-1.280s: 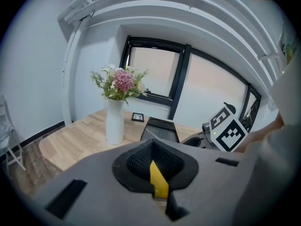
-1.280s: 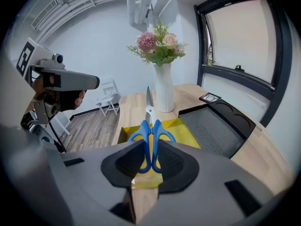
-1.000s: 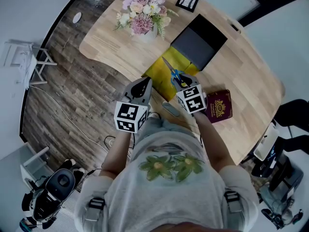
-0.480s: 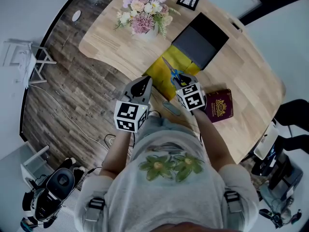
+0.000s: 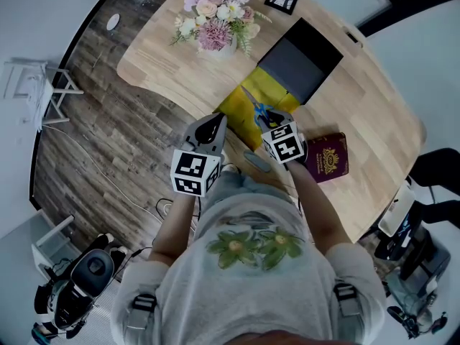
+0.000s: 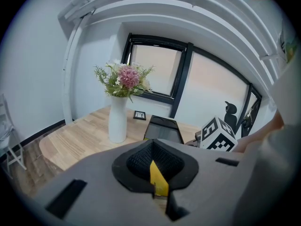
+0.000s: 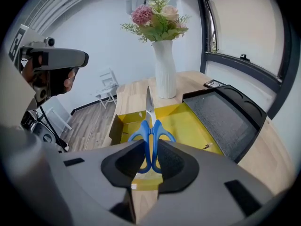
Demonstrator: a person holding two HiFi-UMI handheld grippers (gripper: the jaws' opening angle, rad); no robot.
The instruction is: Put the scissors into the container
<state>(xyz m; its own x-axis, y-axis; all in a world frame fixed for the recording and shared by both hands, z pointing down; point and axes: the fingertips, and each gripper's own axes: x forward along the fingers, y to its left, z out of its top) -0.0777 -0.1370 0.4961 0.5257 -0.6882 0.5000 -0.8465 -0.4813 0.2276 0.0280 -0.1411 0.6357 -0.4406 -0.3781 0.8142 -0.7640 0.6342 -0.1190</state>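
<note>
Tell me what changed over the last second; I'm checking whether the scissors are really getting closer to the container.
The right tongs, clamped on the scissors, moved a little toward the open yellow container. Nothing was grabbed or released. The left tongs, vase and passport stayed put.

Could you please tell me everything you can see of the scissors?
The scissors have two bright blue, plastic-looking handle loops and closed, silvery metal blades. The right gripper is shut on the handles, and the blades point away from it towards the white vase. They hang over the open yellow container, apparently touching only the jaws.
</note>
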